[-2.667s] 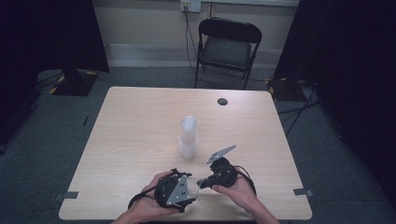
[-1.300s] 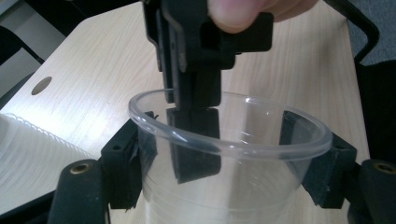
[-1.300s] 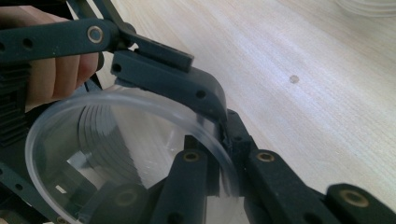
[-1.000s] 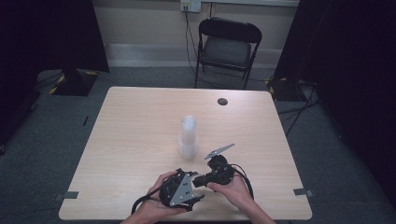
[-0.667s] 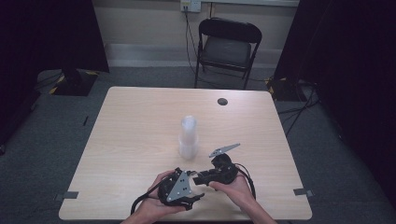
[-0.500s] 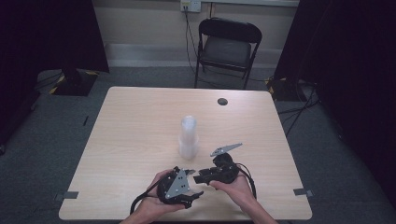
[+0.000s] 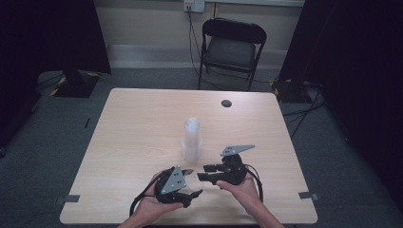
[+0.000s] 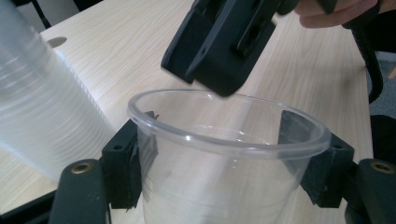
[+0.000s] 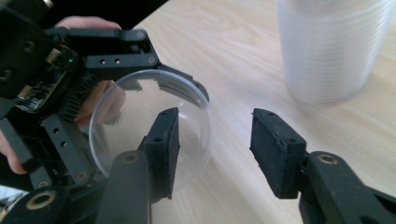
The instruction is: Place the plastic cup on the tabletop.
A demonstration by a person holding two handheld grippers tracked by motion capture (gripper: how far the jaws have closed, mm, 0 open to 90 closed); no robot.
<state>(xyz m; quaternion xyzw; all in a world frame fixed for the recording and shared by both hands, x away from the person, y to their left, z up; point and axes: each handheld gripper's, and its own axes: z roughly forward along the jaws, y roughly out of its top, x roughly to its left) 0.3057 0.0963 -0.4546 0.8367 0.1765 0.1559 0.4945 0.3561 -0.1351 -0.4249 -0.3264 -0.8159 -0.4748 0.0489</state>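
A single clear plastic cup (image 8: 219,186) sits between the pads of my left gripper (image 8: 224,158), which is shut on its sides just below the rim. In the high view the left gripper (image 7: 194,182) is near the table's front edge, with the right gripper (image 7: 202,172) just right of it, tips pointing at it. My right gripper (image 9: 215,140) has just been opening. One pad is over the cup's (image 9: 135,116) mouth and the other is out beside it, so the rim's edge lies in the gap with nothing pressed. A tall stack of clear cups (image 7: 191,137) stands mid-table.
The light wooden table (image 7: 133,123) has a small dark round hole (image 7: 226,103) at its far side. A black folding chair (image 7: 232,47) stands behind it. The cup stack (image 9: 331,46) stands close beyond both grippers.
The right gripper's jaws have spread apart beside the left gripper. Both hands have stayed near the front edge, and the stack has not moved.
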